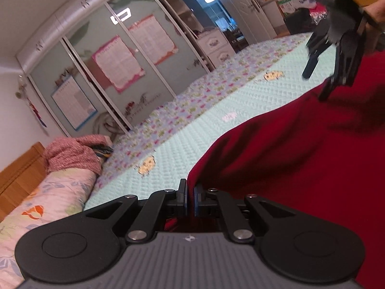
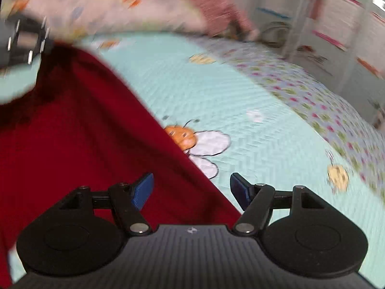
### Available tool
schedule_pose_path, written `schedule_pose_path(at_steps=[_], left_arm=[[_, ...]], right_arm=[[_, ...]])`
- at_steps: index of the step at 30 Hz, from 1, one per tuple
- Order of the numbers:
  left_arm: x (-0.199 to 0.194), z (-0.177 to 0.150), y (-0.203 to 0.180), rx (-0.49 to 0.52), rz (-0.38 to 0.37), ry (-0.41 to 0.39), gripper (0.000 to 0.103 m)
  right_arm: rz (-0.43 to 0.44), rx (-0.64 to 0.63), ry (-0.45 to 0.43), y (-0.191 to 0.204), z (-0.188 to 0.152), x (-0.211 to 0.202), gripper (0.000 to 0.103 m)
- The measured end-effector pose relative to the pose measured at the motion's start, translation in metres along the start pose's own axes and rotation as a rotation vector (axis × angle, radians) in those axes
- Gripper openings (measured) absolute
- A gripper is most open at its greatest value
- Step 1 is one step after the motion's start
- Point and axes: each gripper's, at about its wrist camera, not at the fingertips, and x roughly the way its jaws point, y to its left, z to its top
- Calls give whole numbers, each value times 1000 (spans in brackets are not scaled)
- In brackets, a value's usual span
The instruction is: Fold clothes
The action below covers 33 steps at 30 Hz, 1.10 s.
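On the bed [image 2: 240,91], with its mint quilted bee-print cover, the red garment [image 2: 72,132] lies spread across the near side. Left gripper [image 1: 190,198] is fully closed, pinching the garment's left edge. Right gripper [image 2: 191,190] hangs above the garment's right edge, jaws wide apart, gripping nothing. Far left, a floral pillow [image 1: 55,200] lies against the wooden headboard [image 1: 19,175].

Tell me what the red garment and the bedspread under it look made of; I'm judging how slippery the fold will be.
The red garment looks like a soft matte knit, perhaps cotton or fleece: no sheen, and it drapes in rounded folds. The bedspread looks like quilted cotton, going by its stitched zigzag texture and printed pattern. Blur leaves both uncertain.
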Motion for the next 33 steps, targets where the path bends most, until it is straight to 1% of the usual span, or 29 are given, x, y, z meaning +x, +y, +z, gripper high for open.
schedule_pose_path(at_steps=[2, 6, 10, 12, 13, 15, 16, 19, 20, 21, 22, 23, 26, 29, 33], left_arm=[[-9, -1, -5, 4, 12, -26, 5], [-23, -5, -14, 6, 30, -70, 5], [-34, -6, -22, 12, 39, -120, 5], [-38, -6, -25, 21, 41, -137, 5], [-40, -6, -27, 27, 43, -145, 5], [-44, -5, -31, 38, 44, -158, 5], [-46, -5, -32, 44, 46, -166, 5], [-51, -3, -37, 67, 54, -187, 5], [-52, -4, -38, 74, 57, -191, 5], [-51, -4, -38, 79, 58, -187, 6], [-50, -5, -39, 82, 60, -181, 6], [-47, -5, -37, 80, 61, -167, 6], [-32, -4, -31, 54, 62, -107, 8], [-20, -3, -16, -5, 58, -50, 8], [-15, -3, 10, -102, 35, 1, 6]], right_arm=[[4, -74, 23, 2, 9, 9, 71], [54, -141, 78, -3, 16, 18, 71], [117, -150, 149, -5, 11, 30, 69], [130, -162, 171, -3, 7, 35, 62], [134, -169, 181, -2, 5, 37, 61], [141, -171, 194, 1, -4, 35, 57], [143, -169, 196, 0, -5, 35, 56], [159, -129, 185, -8, -7, 34, 52], [160, -114, 189, -11, -7, 34, 43], [160, -98, 194, -13, -7, 34, 24], [161, -83, 199, -15, -7, 34, 16], [150, -70, 204, -16, -6, 35, 11], [100, -53, 188, -12, -7, 31, 4], [7, -29, 136, -3, -7, 17, 4], [-109, 9, 44, 16, -9, -20, 4]])
